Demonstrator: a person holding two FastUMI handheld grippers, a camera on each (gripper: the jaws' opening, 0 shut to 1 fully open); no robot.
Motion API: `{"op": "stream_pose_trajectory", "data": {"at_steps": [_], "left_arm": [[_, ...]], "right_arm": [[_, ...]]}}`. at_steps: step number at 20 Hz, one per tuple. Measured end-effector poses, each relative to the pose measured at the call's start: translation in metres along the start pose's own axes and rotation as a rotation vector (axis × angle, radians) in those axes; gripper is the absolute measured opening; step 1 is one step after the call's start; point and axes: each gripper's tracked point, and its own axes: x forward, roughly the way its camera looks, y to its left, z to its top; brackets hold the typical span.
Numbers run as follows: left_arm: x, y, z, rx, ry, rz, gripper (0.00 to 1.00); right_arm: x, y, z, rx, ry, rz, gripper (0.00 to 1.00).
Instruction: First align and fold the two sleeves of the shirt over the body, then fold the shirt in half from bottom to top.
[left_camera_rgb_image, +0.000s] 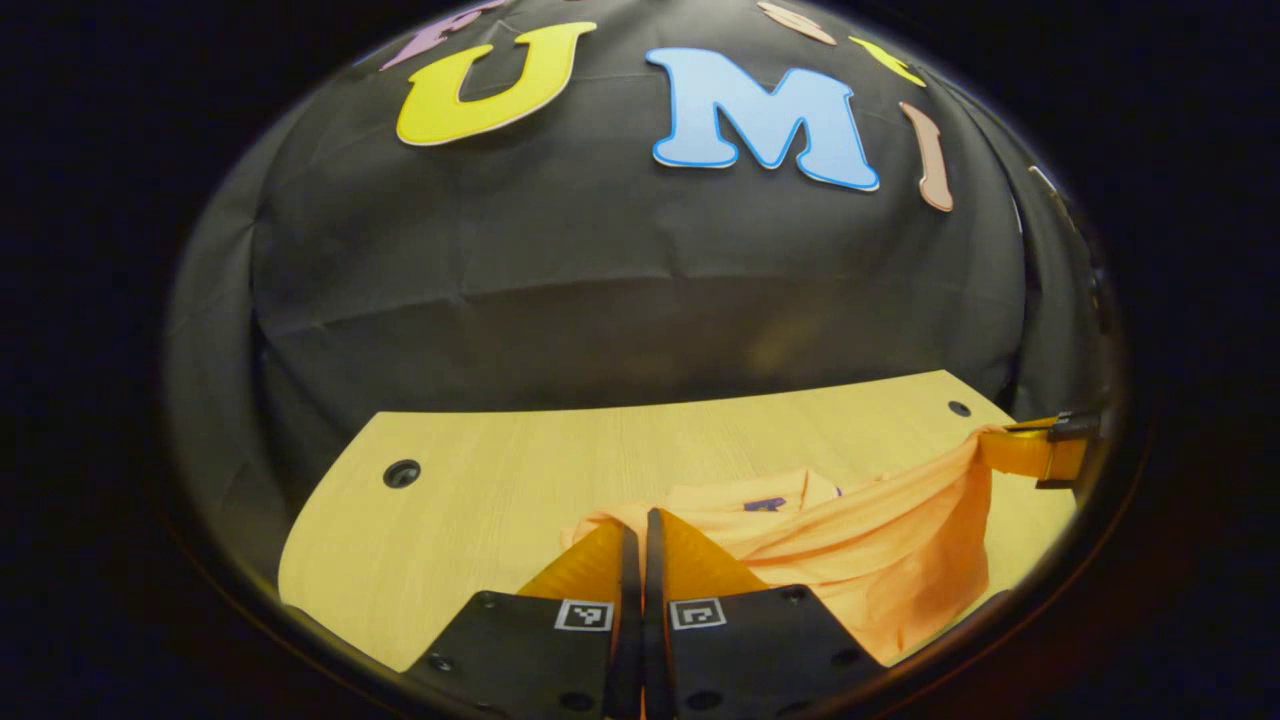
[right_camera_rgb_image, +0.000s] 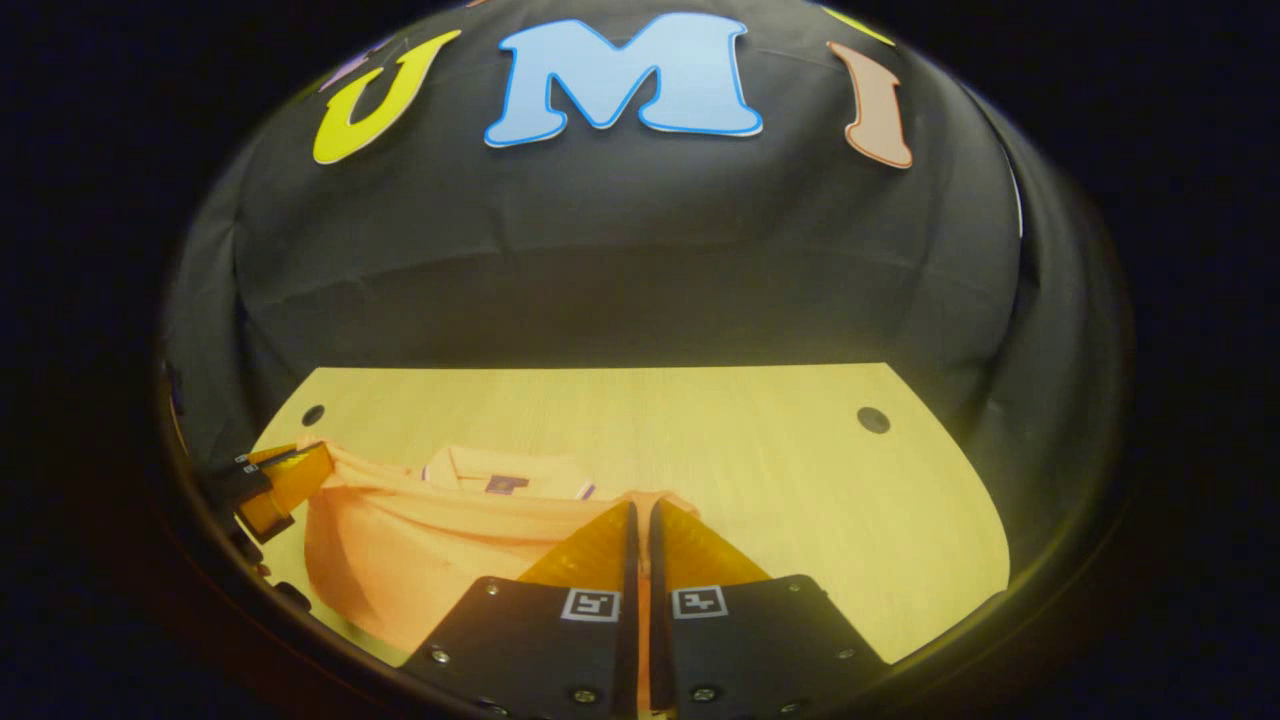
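Observation:
An orange polo shirt (left_camera_rgb_image: 880, 560) is stretched between both grippers above the wooden table (left_camera_rgb_image: 480, 470), with its collar and purple label (left_camera_rgb_image: 765, 503) lying behind the raised fold. My left gripper (left_camera_rgb_image: 640, 520) is shut on the shirt's left corner. In the left gripper view, the right gripper (left_camera_rgb_image: 1045, 450) pinches the far right corner, pulling the cloth taut. In the right gripper view, my right gripper (right_camera_rgb_image: 640, 510) is shut on an edge of the shirt (right_camera_rgb_image: 420, 560), which runs left to the left gripper (right_camera_rgb_image: 285, 480). The sleeves are hidden in the folds.
The table (right_camera_rgb_image: 780, 480) is light wood with round dark holes (left_camera_rgb_image: 401, 473) (right_camera_rgb_image: 873, 419) near its back corners. Bare tabletop lies behind the shirt up to the black cloth wall (left_camera_rgb_image: 640, 280), and to the right in the right gripper view.

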Motion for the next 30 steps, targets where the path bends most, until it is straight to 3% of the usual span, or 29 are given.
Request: {"op": "stream_pose_trajectory", "data": {"at_steps": [6,14,19,21,22,23,26,29,30], "left_arm": [[0.024,0.009,0.004,-0.003,-0.062,0.028,0.06],[0.048,0.011,-0.006,0.037,-0.058,0.050,0.06],[0.050,0.009,-0.011,0.052,-0.041,0.039,0.16],[0.049,0.009,-0.009,0.049,-0.045,0.034,0.14],[0.047,0.006,-0.009,0.043,-0.043,0.019,0.15],[0.047,0.005,-0.007,0.038,-0.046,0.018,0.24],[0.042,0.003,-0.003,0.023,-0.052,-0.005,0.26],[0.029,0.005,0.009,0.016,-0.074,-0.009,0.47],[0.024,0.005,0.012,0.018,-0.082,-0.012,0.53]], "right_arm": [[0.032,0.004,0.002,0.013,-0.005,-0.013,0.05],[0.061,0.004,-0.010,-0.024,0.025,-0.035,0.06],[0.063,0.003,-0.012,-0.021,0.039,-0.044,0.08],[0.062,0.002,-0.014,-0.025,0.047,-0.052,0.10],[0.060,0.001,-0.012,-0.034,0.044,-0.056,0.19],[0.058,-0.001,-0.011,-0.042,0.042,-0.065,0.22],[0.049,-0.001,-0.007,-0.067,0.024,-0.078,0.33],[0.036,0.004,0.001,-0.085,-0.004,-0.077,0.35],[0.031,0.004,0.004,-0.087,-0.015,-0.079,0.47]]}}
